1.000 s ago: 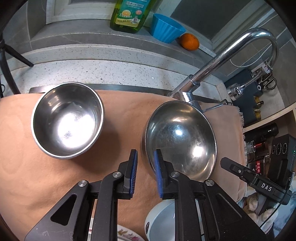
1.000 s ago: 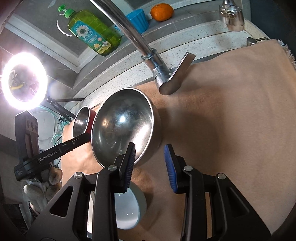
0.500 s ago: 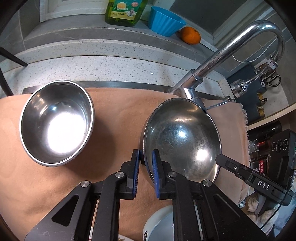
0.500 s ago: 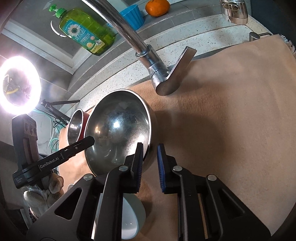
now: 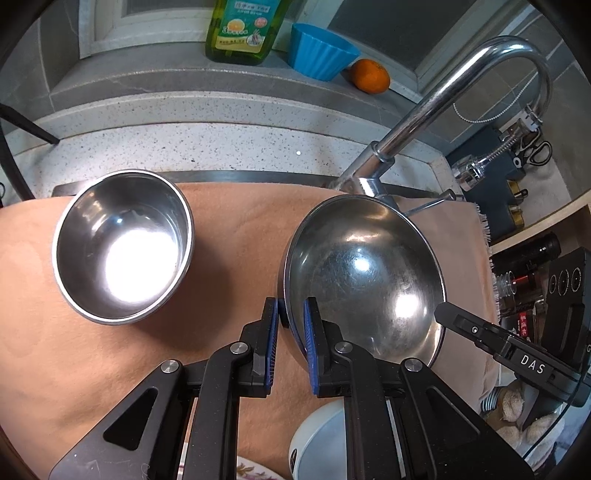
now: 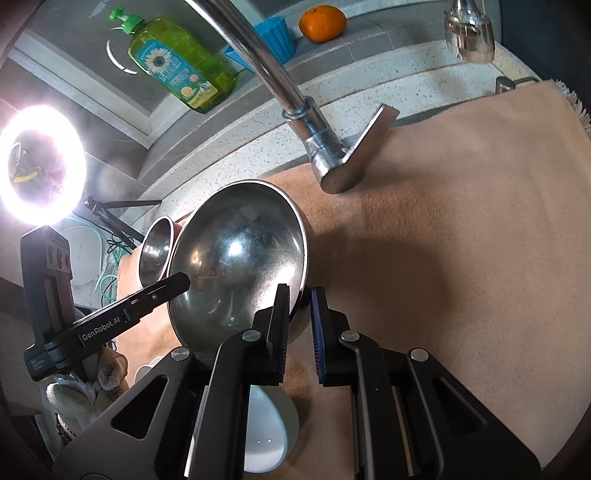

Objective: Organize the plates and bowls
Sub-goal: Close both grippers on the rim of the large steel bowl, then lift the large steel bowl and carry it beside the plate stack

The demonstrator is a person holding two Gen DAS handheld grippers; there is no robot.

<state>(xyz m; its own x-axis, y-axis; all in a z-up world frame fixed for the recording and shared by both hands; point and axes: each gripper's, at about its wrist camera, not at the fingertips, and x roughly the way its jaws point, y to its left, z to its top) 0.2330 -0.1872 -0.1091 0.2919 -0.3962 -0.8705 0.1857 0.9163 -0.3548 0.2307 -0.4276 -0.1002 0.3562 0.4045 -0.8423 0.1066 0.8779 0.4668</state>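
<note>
Both claws have closed since a second ago, when each stood spread about the rim of the large steel bowl [image 5: 364,280]; the hands themselves have hardly shifted.

Item: left claw [image 5: 290,325]. Clenched on the large steel bowl's near-left rim, one blue pad inside the wall and one outside.

Item: right claw [image 6: 298,314]. Clenched on the same bowl's rim at its right edge, one pad inside, one outside (both claws thus grip one bowl from opposite sides).

Item: large steel bowl. Tilted, over the tan cloth [image 5: 229,236] that covers the tabletop, just in front of the faucet [image 5: 436,110] base. Whether its underside touches the cloth cannot be told.

Item: small steel bowl [image 5: 122,245]. Upright on the cloth, to the left of the large bowl and apart from it; a bright glare fills its bottom.

Item: white bowl [image 6: 267,432]. Below the claws at the cloth's near edge, partly hidden by them.

Item: floral plate [image 5: 255,472]. Only a sliver shows at the bottom edge of the left view.

Item: ledge behind the tabletop. Carries a green soap bottle [image 5: 242,29], a blue cup [image 5: 319,50] and an orange [image 5: 370,75], in that order left to right.

Item: ring light [image 6: 38,166]. Lit, at far left in the right view.
</note>
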